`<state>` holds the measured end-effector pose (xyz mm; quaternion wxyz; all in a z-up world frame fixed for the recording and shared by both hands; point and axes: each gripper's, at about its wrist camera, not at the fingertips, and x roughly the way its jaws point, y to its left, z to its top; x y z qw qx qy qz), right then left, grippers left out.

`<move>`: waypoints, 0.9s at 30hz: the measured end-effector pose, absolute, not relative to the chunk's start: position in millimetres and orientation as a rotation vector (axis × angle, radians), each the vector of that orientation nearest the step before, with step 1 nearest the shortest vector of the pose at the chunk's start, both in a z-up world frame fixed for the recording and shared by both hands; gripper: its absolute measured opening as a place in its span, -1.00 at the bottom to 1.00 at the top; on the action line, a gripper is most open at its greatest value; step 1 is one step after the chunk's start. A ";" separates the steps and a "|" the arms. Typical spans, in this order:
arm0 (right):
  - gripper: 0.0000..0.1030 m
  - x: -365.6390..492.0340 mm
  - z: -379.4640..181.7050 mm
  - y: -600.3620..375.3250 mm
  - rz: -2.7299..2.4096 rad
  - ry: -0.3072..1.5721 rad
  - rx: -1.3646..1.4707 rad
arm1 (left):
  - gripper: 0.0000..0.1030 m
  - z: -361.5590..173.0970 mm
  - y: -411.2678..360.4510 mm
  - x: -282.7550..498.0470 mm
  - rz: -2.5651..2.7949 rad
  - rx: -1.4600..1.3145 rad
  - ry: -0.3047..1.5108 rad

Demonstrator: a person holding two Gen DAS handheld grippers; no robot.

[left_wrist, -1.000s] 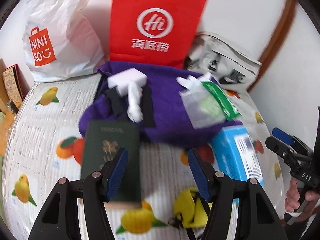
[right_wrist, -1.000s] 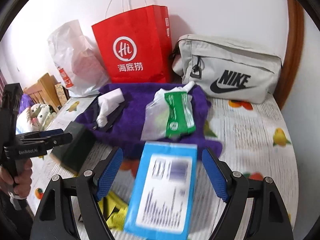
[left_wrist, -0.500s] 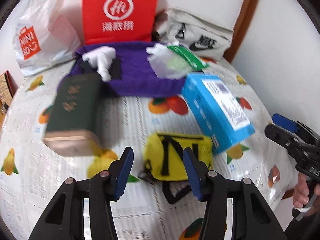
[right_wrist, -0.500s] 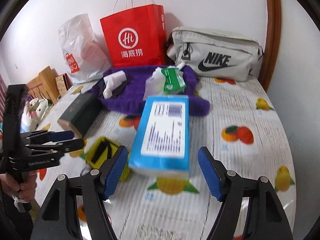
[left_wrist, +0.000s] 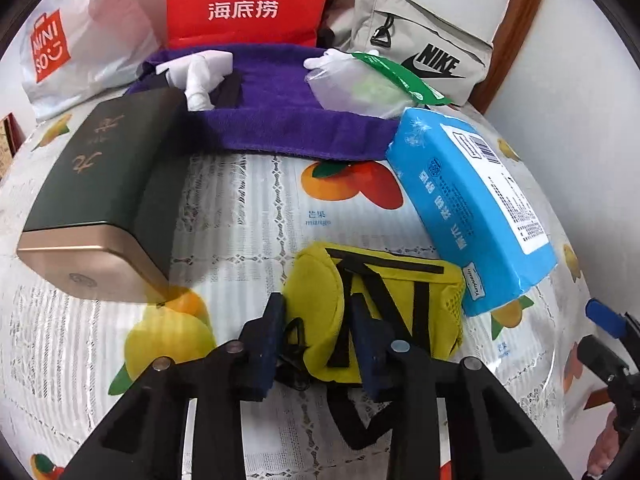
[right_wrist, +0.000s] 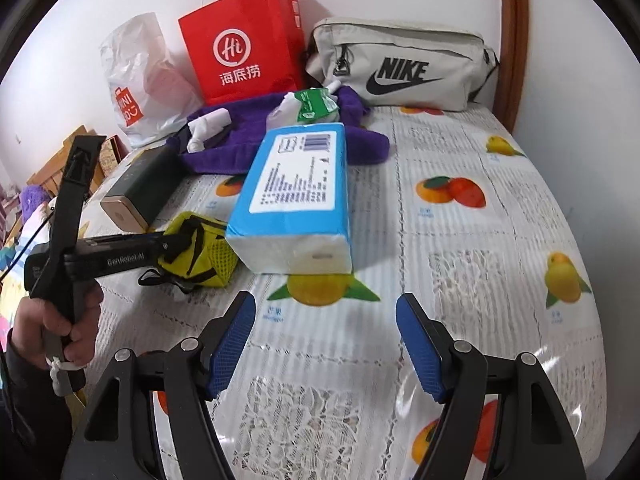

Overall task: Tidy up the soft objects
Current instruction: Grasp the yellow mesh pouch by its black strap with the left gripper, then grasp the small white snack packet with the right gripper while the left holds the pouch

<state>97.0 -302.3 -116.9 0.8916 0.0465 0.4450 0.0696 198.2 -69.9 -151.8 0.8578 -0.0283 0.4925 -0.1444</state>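
So the left gripper (left_wrist: 316,320) is pinching the near-left end of the yellow pouch (left_wrist: 384,304), which sits on the fruit-print tablecloth (right_wrist: 480,240) between the dark green box (left_wrist: 104,192) and the blue tissue pack (left_wrist: 472,204). Looks like the grab step; next is probably a lift. The pouch's long axis runs left-right. The right gripper (right_wrist: 324,344) hangs wide open, empty.

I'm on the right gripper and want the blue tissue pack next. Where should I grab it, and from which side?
Take the blue tissue pack across its narrow width at the white near end, coming straight in from the front. That end faces the right gripper, whose jaws stand open and look wide enough. The yellow pouch, pinched by the left gripper, crowds its left side.
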 end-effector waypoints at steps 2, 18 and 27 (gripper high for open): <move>0.42 95.3 -118.5 -300.2 0.142 0.928 0.096 | -0.49 -150.2 -64.5 199.7 -0.315 -0.098 1.043; 0.42 82.4 -116.8 -256.3 0.220 0.917 0.074 | -0.58 -98.3 7.8 147.6 -0.299 -0.260 0.932; 0.42 104.1 -126.9 -212.5 0.349 0.888 0.049 | -0.58 -110.7 46.8 130.0 -0.205 -0.272 0.937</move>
